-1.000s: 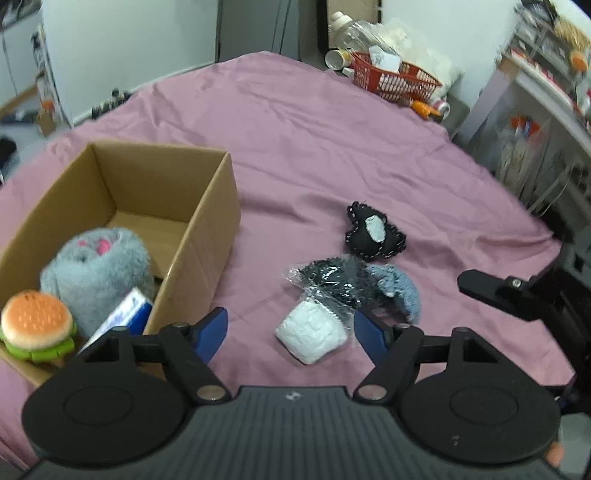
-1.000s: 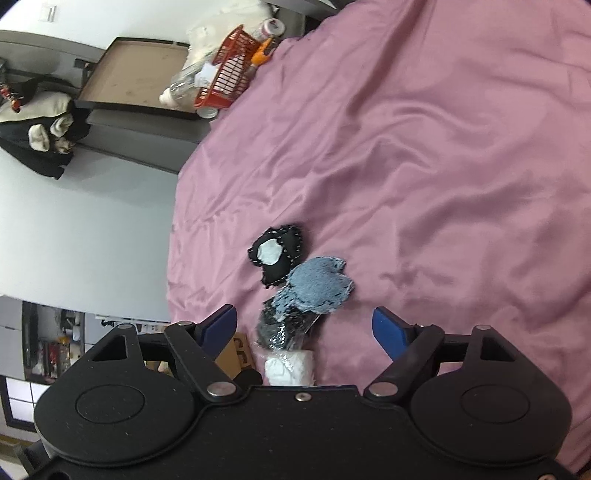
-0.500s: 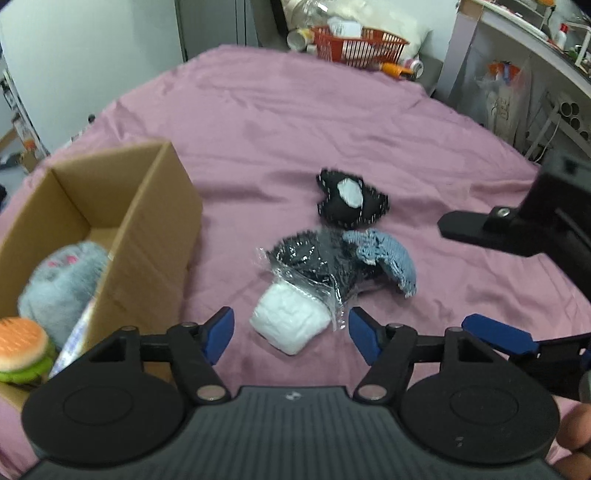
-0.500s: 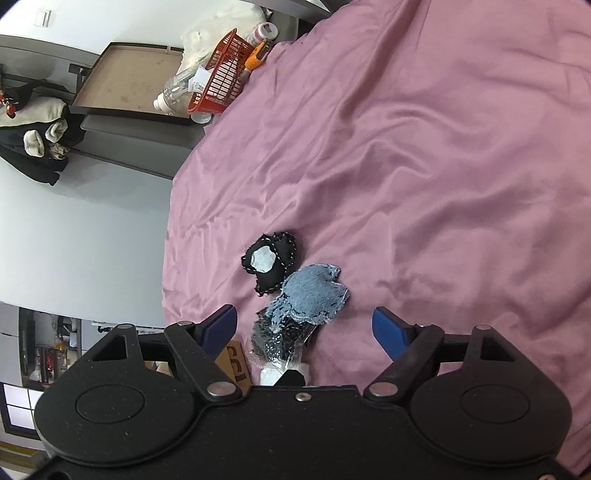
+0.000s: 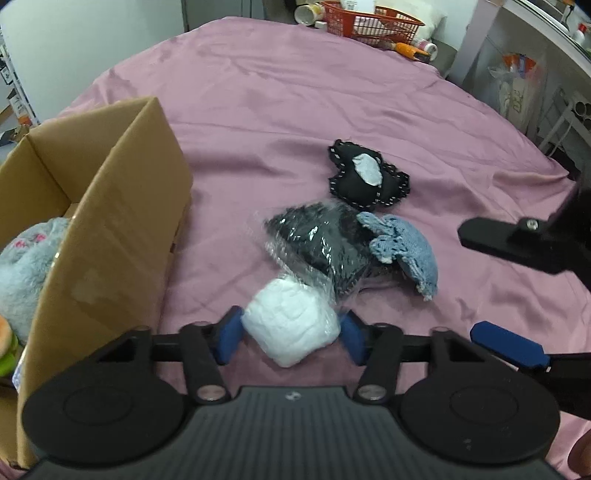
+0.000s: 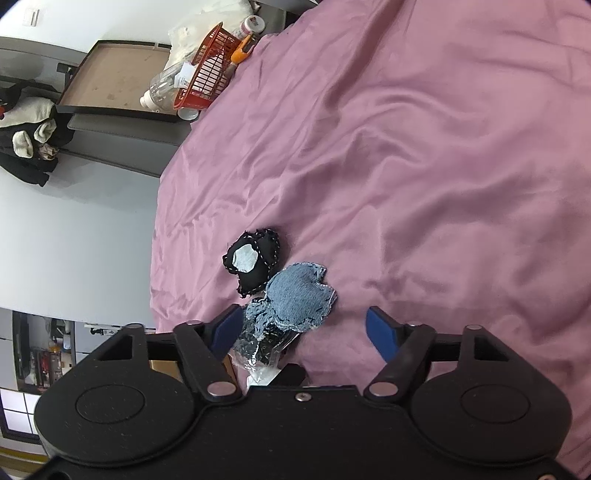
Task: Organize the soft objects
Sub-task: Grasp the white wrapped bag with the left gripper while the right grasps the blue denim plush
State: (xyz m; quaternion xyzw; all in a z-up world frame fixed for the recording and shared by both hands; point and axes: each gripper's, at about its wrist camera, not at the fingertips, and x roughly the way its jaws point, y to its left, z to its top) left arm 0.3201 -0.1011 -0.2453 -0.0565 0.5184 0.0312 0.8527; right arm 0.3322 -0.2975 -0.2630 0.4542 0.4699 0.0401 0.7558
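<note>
A white soft bundle [image 5: 291, 326] lies on the pink sheet, between the blue pads of my left gripper [image 5: 290, 332], which is open around it. Behind it lie a black item in clear plastic [image 5: 321, 243], a blue denim pouch [image 5: 410, 251] and a black heart-shaped cushion [image 5: 364, 181]. My right gripper [image 6: 303, 326] is open, with the denim pouch [image 6: 295, 299] and the plastic-wrapped item [image 6: 262, 343] between its pads; the black cushion [image 6: 253, 260] lies just beyond. The right gripper also shows in the left wrist view [image 5: 509, 288].
A cardboard box [image 5: 110, 221] stands at the left, holding a grey plush [image 5: 26, 266] and a burger toy [image 5: 7, 347]. A red basket [image 5: 369, 22] with bottles sits at the bed's far edge. Shelving [image 5: 535, 74] stands on the right.
My left gripper has moved forward and right, away from the box, so its pads now flank the white bundle. My right gripper has come closer to the denim pouch.
</note>
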